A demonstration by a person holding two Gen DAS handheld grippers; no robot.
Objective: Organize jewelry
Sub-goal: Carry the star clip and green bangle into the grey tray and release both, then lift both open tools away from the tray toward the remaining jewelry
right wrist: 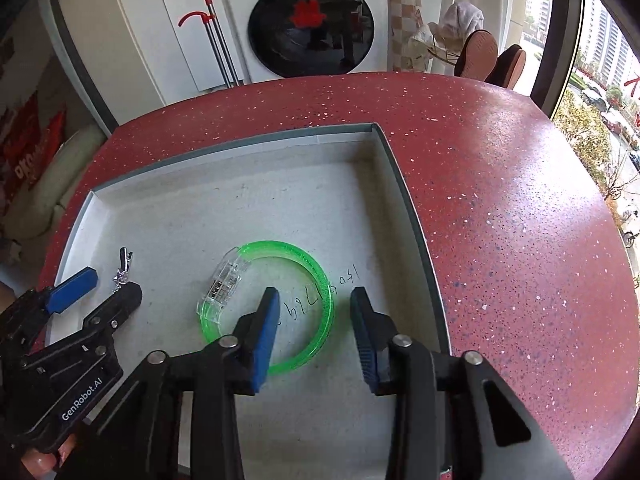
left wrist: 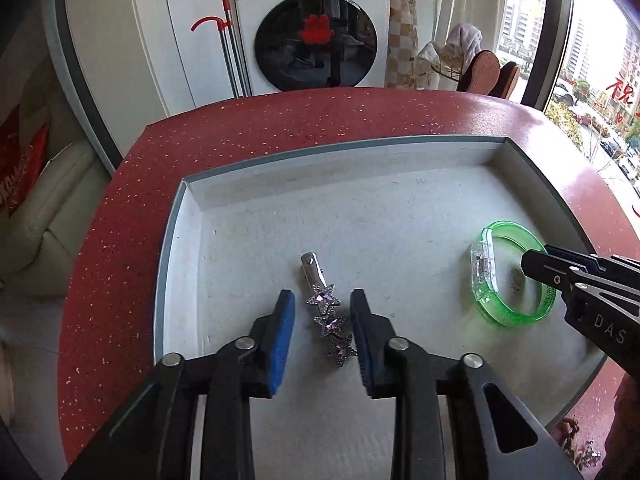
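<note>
A silver hair clip with three pink rhinestone stars (left wrist: pixel 327 312) lies on the floor of a shallow white tray (left wrist: pixel 340 152). My left gripper (left wrist: pixel 322 304) is open, its blue pads on either side of the clip, not touching it. A green translucent bangle with a clear clasp (right wrist: pixel 280 300) lies in the same tray (right wrist: pixel 248 140); it also shows in the left wrist view (left wrist: pixel 508 272). My right gripper (right wrist: pixel 314 304) is open, its fingers straddling the bangle's right rim. The clip's tip (right wrist: pixel 123 266) shows beside the left gripper (right wrist: pixel 100 284).
The tray sits on a red speckled countertop (right wrist: pixel 500 200). Handwriting marks the tray floor inside the bangle. A washing machine (left wrist: pixel 316 28) and a red-handled mop (left wrist: pixel 228 40) stand behind the counter. Some beaded jewelry (left wrist: pixel 576 440) lies at the counter's near right edge.
</note>
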